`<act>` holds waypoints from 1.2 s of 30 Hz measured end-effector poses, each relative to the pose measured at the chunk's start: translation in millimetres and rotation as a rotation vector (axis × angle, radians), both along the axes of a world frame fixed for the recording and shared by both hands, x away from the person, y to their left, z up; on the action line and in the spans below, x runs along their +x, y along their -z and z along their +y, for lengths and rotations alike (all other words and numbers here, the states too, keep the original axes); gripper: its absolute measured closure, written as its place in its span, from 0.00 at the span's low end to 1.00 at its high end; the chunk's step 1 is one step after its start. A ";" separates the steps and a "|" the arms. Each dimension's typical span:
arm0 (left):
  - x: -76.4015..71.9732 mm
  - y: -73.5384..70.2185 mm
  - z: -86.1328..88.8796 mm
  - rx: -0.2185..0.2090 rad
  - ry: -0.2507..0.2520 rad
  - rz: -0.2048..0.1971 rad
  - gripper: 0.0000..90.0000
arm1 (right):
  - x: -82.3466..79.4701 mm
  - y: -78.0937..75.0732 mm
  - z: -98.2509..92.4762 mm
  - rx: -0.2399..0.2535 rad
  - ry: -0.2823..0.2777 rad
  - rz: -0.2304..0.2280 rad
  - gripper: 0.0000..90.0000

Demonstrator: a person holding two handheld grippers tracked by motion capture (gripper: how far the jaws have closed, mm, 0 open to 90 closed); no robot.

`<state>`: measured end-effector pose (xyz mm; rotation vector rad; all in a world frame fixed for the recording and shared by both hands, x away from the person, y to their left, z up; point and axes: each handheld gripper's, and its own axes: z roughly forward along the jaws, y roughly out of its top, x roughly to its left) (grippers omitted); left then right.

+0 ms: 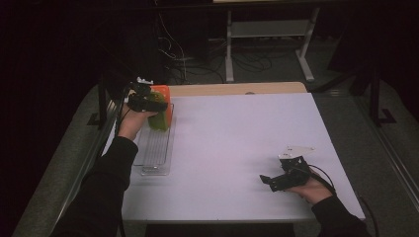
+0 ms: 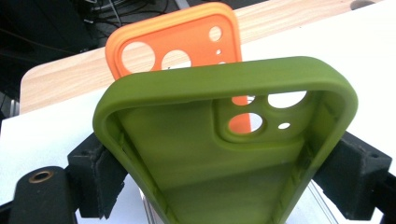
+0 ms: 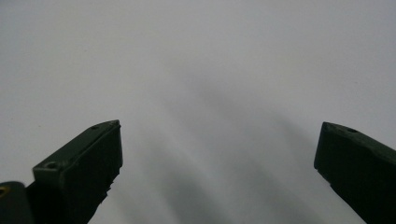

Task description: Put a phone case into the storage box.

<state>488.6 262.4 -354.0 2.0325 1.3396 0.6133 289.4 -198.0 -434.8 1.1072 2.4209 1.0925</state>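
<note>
- The left claw (image 2: 224,163) is clamped on a green phone case (image 2: 219,154); its two black padded jaws press the case's long sides from either edge.
- The green phone case is soft-looking, matte, rubbery, with rounded corners and a raised lip; its hollow inside faces the left gripper view, with a raised camera block pierced by two round holes and one small one. No brand or writing can be read on it.
- Just behind it stands an orange phone case (image 2: 187,42), upright, same rounded shape, with two large round cut-outs and a few small ones.
- In the high view the left claw (image 1: 157,106) holds the green phone case (image 1: 158,121) over the far end of a clear plastic tray (image 1: 155,153), beside the orange phone case (image 1: 164,101), which stands at that end. The tray is long, shallow and ribbed; its near part lies bare.
- The tray rests at the left edge of the white bench (image 1: 232,148), smooth and plain, with a pale wooden strip along its far side.
- The right claw (image 1: 269,181) sits low at the bench's near right, well apart from the tray; in the right gripper view its jaws stand wide apart with nothing between them, above the bare white bench (image 3: 201,74).
</note>
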 end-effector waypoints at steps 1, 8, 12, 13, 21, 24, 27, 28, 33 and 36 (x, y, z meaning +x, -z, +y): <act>0.4 1.0 -0.1 -0.008 -0.011 -0.001 0.15 | 0.1 0.0 0.0 0.000 -0.001 0.000 0.00; 3.3 6.0 -2.0 0.004 -0.039 -0.003 0.14 | 0.2 0.0 0.1 0.002 -0.001 0.000 0.00; 4.9 9.1 -5.1 0.010 -0.052 -0.005 0.14 | 0.1 0.0 -0.1 0.000 -0.003 0.000 0.00; 5.3 9.7 -6.3 0.011 -0.060 -0.009 0.14 | 0.1 -0.1 -0.1 0.001 -0.003 0.000 0.00; 6.5 12.0 -7.8 -0.032 -0.082 -0.019 0.12 | -0.7 -0.9 0.7 0.011 0.005 0.008 0.00; 7.2 12.0 -8.3 -0.040 -0.088 -0.028 0.09 | -0.5 -0.9 0.7 0.010 0.005 0.007 0.00; 7.7 12.2 -8.5 -0.050 -0.088 -0.034 0.06 | -0.3 -0.9 0.7 0.007 0.001 0.002 0.00; 7.9 12.3 -8.3 -0.048 -0.088 -0.034 0.05 | -0.3 -1.1 0.7 0.007 0.002 0.002 0.00; 7.1 11.2 -5.5 -0.058 -0.082 -0.036 0.03 | -0.4 -1.2 0.9 0.009 0.001 0.002 0.00; 3.6 6.9 -3.1 -0.076 -0.064 -0.032 0.03 | -0.3 -1.3 0.5 0.009 0.002 0.000 0.00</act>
